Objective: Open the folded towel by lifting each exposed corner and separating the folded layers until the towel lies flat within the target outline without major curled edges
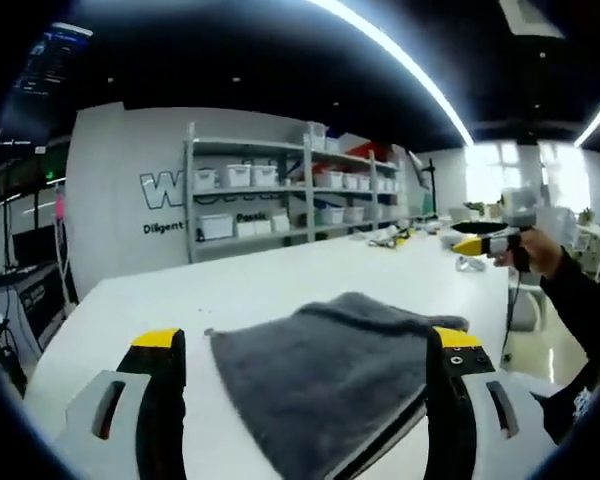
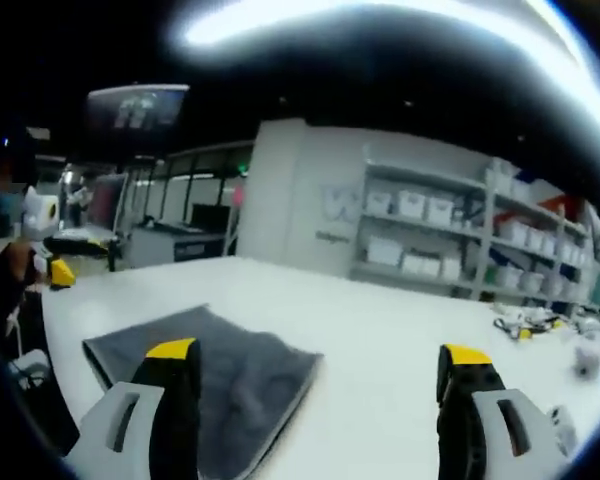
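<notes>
Folded grey plush towel point(image 1: 330, 385) on white table point(image 1: 260, 285), its edges flat. Bare tabletop from twelve to three o'clock. Left gripper point(image 1: 305, 350) and right gripper point(image 2: 320, 365): jaws apart, holding nothing.

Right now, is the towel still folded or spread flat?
Folded: the gray towel shows stacked layers along its near edge, lying on the white table.
</notes>
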A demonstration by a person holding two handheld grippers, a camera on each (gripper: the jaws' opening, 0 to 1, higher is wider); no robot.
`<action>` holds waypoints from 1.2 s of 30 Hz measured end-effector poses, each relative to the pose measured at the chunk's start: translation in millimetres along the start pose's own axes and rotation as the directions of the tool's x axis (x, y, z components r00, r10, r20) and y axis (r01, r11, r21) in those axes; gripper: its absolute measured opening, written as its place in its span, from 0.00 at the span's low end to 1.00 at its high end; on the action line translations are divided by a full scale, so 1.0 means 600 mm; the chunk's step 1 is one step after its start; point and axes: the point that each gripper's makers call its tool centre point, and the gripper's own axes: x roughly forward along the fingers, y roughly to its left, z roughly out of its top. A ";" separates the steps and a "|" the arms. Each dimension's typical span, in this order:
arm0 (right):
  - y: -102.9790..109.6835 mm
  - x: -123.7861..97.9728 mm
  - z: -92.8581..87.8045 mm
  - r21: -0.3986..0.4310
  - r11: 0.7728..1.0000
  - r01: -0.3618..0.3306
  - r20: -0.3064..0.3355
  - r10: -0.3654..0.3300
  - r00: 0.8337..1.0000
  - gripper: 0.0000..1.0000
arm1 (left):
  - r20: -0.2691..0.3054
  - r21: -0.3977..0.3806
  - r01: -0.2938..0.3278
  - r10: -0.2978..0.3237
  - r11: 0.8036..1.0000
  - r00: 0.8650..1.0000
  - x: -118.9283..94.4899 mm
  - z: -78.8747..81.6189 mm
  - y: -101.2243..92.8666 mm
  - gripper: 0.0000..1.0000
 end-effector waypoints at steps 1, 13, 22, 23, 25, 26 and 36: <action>0.000 -0.001 -0.005 0.002 1.000 -0.002 -0.006 0.002 1.000 1.00 | -0.023 0.043 0.012 -0.011 0.999 1.000 0.006 -0.008 -0.011 0.98; -0.003 -0.011 -0.029 -0.001 1.000 -0.021 -0.020 0.021 1.000 1.00 | -0.106 0.309 0.092 -0.062 0.947 0.992 0.078 -0.024 -0.112 0.96; 0.021 -0.004 -0.024 -0.081 0.992 -0.093 -0.035 0.091 0.995 0.99 | -0.102 0.419 0.134 -0.100 0.898 0.990 0.120 -0.003 -0.173 0.92; 0.024 -0.001 -0.024 -0.097 0.989 -0.112 -0.049 0.108 0.993 0.99 | -0.098 0.452 0.118 -0.082 0.884 0.992 0.125 0.002 -0.174 0.93; 0.024 0.006 -0.019 -0.138 0.981 -0.133 -0.075 0.124 0.989 0.99 | -0.115 0.527 0.130 -0.081 0.840 0.990 0.133 0.001 -0.188 0.93; 0.021 0.010 -0.013 -0.164 0.977 -0.137 -0.086 0.124 0.988 0.99 | -0.117 0.550 0.132 -0.080 0.825 0.990 0.137 0.004 -0.198 0.93; 0.025 0.038 0.027 -0.312 0.908 -0.280 -0.215 0.220 0.952 0.88 | -0.127 0.632 0.204 -0.160 0.747 0.979 0.169 0.017 -0.273 0.94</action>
